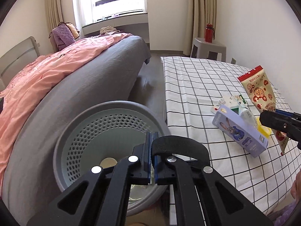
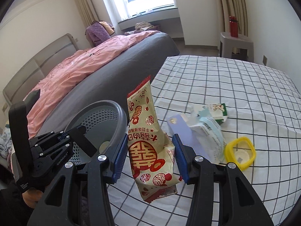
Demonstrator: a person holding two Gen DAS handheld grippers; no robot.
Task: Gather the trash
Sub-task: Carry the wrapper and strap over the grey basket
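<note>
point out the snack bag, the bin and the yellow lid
snack bag (image 2: 148, 150), right wrist view, on its printed front between the jaws
bin (image 1: 120, 107), left wrist view, on its grey far rim
yellow lid (image 2: 250, 146), right wrist view, on its right rim

The left gripper (image 1: 152, 143), black with blue pads, points steeply downward with its jaws pressed together and nothing between them; a black strap loops over its right finger. The right gripper (image 2: 149, 154), also black with blue ribbed pads (image 2: 120, 156), tilts downward too, its jaws partly apart and clamped on a cream-and-red snack wrapper (image 2: 148, 146). A bit of a hand (image 2: 31, 197) shows beneath the left gripper's handle.
</note>
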